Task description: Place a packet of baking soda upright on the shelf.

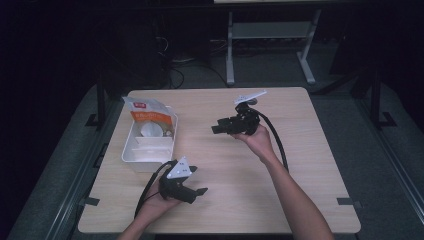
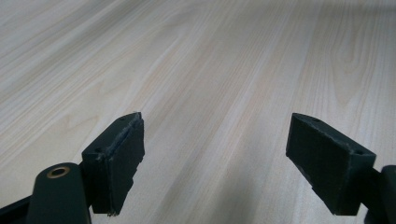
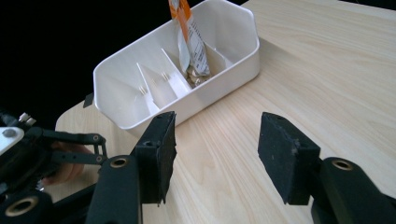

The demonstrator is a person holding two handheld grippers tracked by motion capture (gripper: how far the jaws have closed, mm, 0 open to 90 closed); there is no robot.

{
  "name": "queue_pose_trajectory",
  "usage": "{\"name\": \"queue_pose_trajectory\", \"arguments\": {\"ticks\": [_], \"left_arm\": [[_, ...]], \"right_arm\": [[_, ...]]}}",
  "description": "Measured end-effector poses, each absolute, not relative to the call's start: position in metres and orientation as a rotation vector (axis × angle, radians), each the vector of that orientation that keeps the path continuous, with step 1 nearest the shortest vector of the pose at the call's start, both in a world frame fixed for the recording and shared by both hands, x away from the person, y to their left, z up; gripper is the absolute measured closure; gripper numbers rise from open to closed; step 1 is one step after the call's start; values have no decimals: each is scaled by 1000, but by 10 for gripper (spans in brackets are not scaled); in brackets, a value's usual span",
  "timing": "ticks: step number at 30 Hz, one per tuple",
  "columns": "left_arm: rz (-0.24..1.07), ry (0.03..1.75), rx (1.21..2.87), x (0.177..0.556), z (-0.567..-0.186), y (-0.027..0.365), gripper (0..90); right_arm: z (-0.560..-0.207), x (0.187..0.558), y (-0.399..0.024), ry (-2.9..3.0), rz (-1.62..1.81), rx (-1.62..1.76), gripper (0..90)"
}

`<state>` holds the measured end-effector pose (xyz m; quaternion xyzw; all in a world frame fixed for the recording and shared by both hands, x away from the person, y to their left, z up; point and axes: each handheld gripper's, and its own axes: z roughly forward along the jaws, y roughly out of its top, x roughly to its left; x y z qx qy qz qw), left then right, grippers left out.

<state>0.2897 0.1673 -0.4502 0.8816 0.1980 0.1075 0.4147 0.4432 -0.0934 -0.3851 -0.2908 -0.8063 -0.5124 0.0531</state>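
A white divided bin (image 1: 131,152) (image 3: 224,65) stands at the table's left side. An orange and white packet (image 1: 149,116) (image 3: 190,39) stands upright in its far compartment. My left gripper (image 1: 199,181) (image 2: 215,161) rests low over the table's front left, just right of the bin's near end, jaws wide apart with only bare wood between them. My right gripper (image 1: 216,129) (image 3: 215,156) is held above the middle of the table, pointing left at the bin, open and holding nothing.
The light wooden table (image 1: 300,165) has bare room across its middle and right. In the right gripper view the other gripper's black linkage (image 3: 51,149) and a hand lie at lower left. Behind the table stand a grey metal frame (image 1: 270,45) and cables.
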Motion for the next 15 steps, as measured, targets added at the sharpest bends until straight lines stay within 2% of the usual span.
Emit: {"name": "queue_pose_trajectory", "arguments": {"ticks": [15], "left_arm": [[270,504,2223,290,-451,166,186]], "right_arm": [[-389,431,-122,-2442,-1557,-938,420]]}}
